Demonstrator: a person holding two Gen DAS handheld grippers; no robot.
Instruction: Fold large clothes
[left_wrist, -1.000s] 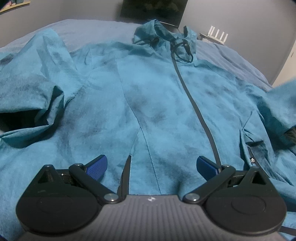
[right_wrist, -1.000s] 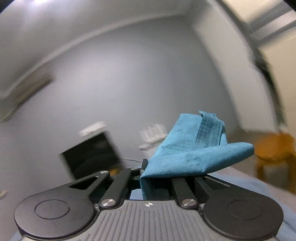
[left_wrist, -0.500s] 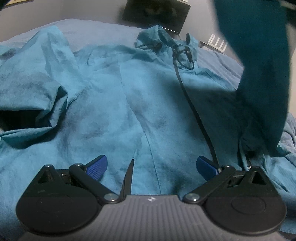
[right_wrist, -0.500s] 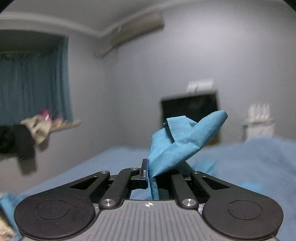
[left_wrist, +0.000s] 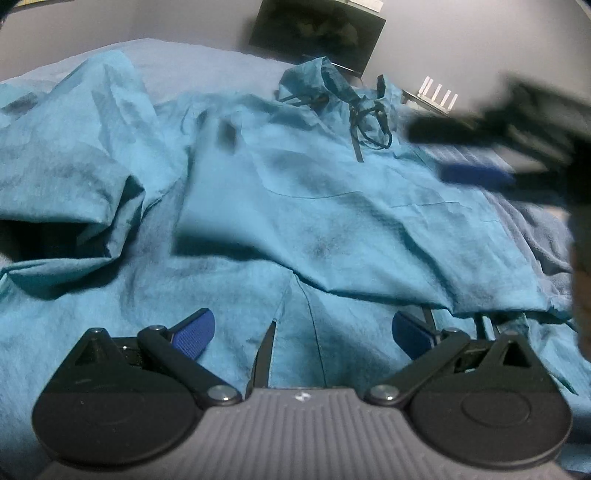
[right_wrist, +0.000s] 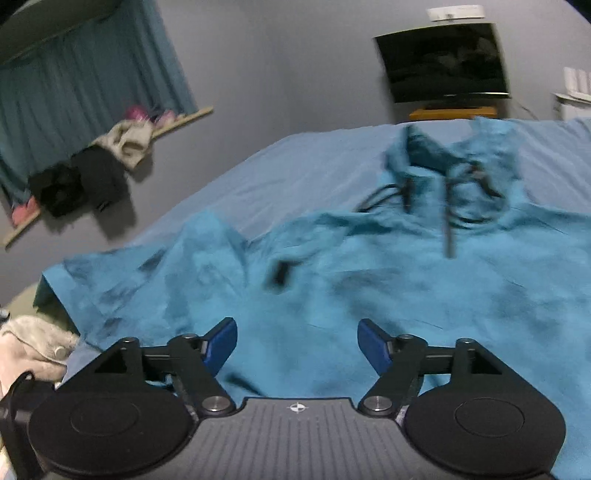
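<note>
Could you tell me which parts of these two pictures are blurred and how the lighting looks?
Left wrist view: dim room, the right gripper is a dark motion smear at the upper right, while the teal jacket beneath it is softly blurred. Right wrist view: the jacket's drawstrings are streaked, and the television is dark with soft edges. Both views bend straight lines, fisheye fashion.

bedroom | bed (right_wrist: 295, 162) | curtains (right_wrist: 85, 81) | wall screen (right_wrist: 443, 62) | clothes heap (right_wrist: 88, 173)
</note>
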